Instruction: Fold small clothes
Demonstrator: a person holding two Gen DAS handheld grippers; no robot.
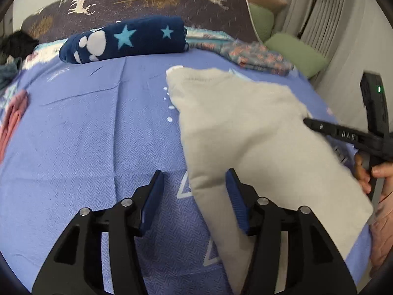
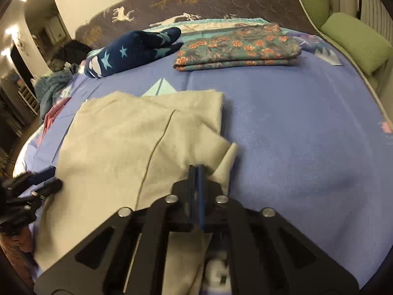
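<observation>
Nearest the lens, the right claw [image 2: 197, 172] is closed tight, its pads pinching a gathered fold at the right edge of the pale beige knitted garment [image 2: 127, 142]; the hold appears meant to lift that edge and carry it across for a fold. The left claw [image 1: 196, 184] stands about half open; the garment's near-left edge lies between its fingers and its right pad [image 1: 233, 191] is against the fabric, but no pinch is made; it seems placed to take that edge so both sides are controlled together. A hand [image 1: 373, 174] grips the right tool's handle at the frame's right side.

The garment lies mostly flat on the periwinkle-blue woven bedspread [image 2: 294, 135], near the bed's front edge, one seam running down its middle; the fold is judged barely begun.

Beyond it, a folded floral teal-and-orange cloth [image 2: 235, 49] and a rolled navy fleece with pale blue stars [image 2: 132, 49] sit well apart near the headboard side, presumably set clear of the working area; green cushions [image 2: 356, 41] lie farthest right.
</observation>
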